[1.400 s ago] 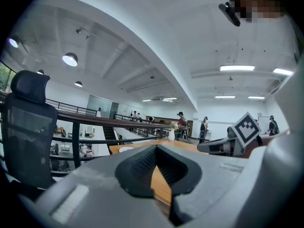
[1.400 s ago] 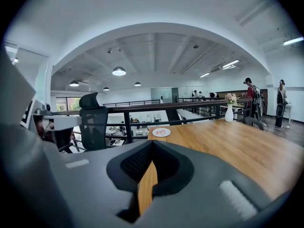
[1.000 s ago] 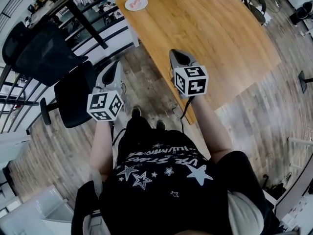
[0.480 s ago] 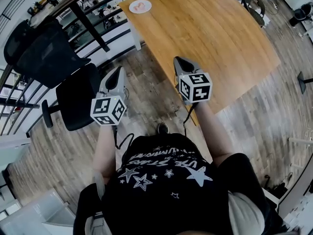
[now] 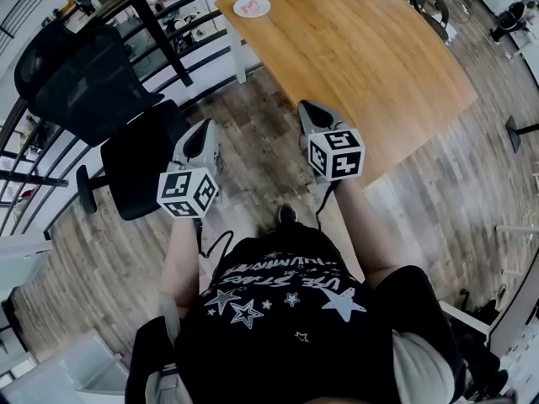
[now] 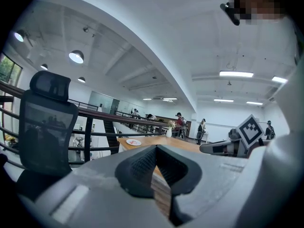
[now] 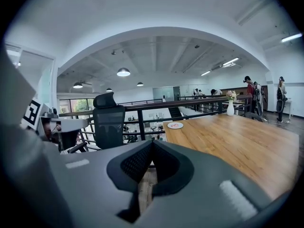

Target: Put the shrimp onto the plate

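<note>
A white plate (image 5: 252,7) with a pink shrimp-like piece on it sits at the far left corner of the wooden table (image 5: 370,66). The same plate (image 6: 133,142) shows small in the left gripper view, and in the right gripper view the plate (image 7: 175,125) is also far off. My left gripper (image 5: 205,127) hangs over the wooden floor, left of the table, shut and empty. My right gripper (image 5: 306,108) is at the table's near edge, shut with nothing in it. Seen close up, the left gripper (image 6: 155,147) and right gripper (image 7: 152,142) have their pads meeting.
A black office chair (image 5: 84,82) stands left of me beside a dark railing (image 5: 168,45). A white vase with flowers (image 7: 231,107) is at the table's far end. Several people stand in the background. More chairs (image 5: 438,2) are past the table on the right.
The person has stepped towards the table, carrying both grippers forward. The table and chair now lie nearer in the head view. Both grippers stay shut.
</note>
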Tool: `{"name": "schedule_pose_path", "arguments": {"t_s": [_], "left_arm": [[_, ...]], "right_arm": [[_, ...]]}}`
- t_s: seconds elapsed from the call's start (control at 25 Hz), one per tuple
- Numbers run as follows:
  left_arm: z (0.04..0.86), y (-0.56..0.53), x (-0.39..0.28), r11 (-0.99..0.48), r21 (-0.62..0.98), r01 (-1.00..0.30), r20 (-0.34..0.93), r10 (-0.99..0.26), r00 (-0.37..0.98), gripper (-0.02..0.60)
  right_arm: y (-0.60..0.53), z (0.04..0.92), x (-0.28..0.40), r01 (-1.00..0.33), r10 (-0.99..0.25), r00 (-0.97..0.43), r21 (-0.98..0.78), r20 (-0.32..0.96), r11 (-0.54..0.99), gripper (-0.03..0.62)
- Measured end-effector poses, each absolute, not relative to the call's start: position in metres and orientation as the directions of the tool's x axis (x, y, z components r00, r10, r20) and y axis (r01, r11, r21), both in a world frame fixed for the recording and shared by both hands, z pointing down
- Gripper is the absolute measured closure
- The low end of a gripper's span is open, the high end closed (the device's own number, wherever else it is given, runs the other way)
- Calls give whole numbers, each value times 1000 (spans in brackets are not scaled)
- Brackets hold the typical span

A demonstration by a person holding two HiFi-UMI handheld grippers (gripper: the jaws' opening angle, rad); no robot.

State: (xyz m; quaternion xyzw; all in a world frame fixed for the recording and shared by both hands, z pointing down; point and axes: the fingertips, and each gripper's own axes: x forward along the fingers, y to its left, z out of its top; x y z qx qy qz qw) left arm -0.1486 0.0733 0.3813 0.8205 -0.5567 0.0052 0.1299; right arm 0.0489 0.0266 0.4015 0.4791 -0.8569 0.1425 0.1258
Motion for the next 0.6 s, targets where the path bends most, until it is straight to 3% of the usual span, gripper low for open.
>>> {"name": "schedule_pose_path", "arguments": {"t_s": [0.6], "left_arm": [[385,157,-183,-385,238,-892,132,-897,423,580]], "right_arm": [[118,387,13,-874,-818,-475,-69,326,480,594]]}}
